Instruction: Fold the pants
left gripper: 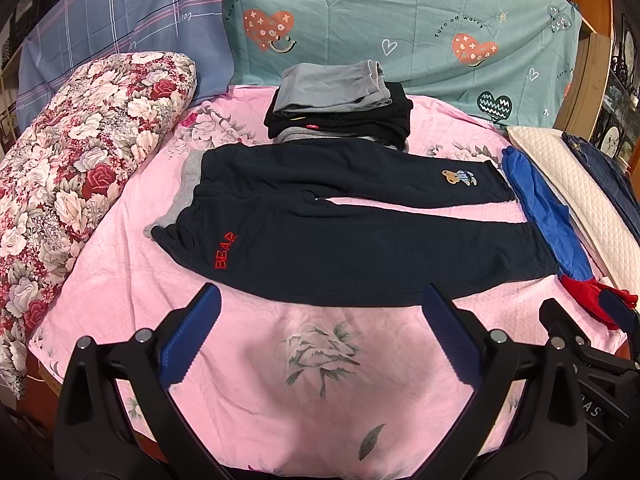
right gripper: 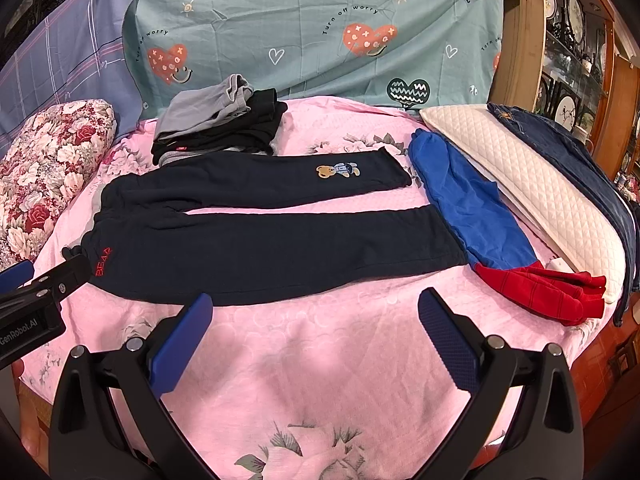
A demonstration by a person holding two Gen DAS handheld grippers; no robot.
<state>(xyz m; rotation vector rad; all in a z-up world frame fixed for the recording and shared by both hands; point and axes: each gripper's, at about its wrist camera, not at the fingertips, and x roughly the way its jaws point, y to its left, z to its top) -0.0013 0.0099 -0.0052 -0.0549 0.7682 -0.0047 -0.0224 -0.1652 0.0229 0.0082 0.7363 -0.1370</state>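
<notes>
While both pairs of blue fingers (left gripper: 202,332) stood spread wide and gripped nothing, the left gripper (left gripper: 320,334) and right gripper (right gripper: 316,338) hovered over the pink bedspread (left gripper: 248,392). Just beyond lay the dark pants (right gripper: 256,252), flat, legs apart. Behind sat a folded pile (left gripper: 340,108), perhaps more trousers.

A pink floral bedspread (left gripper: 320,360) covers the bed. A rose-print pillow (left gripper: 80,168) lies at left, a stack of folded clothes (left gripper: 340,104) sits at the back, and a blue-and-red garment (right gripper: 480,216) rests beside a quilted white pillow (right gripper: 540,184) at right, under a teal heart-print sheet (left gripper: 400,20).
</notes>
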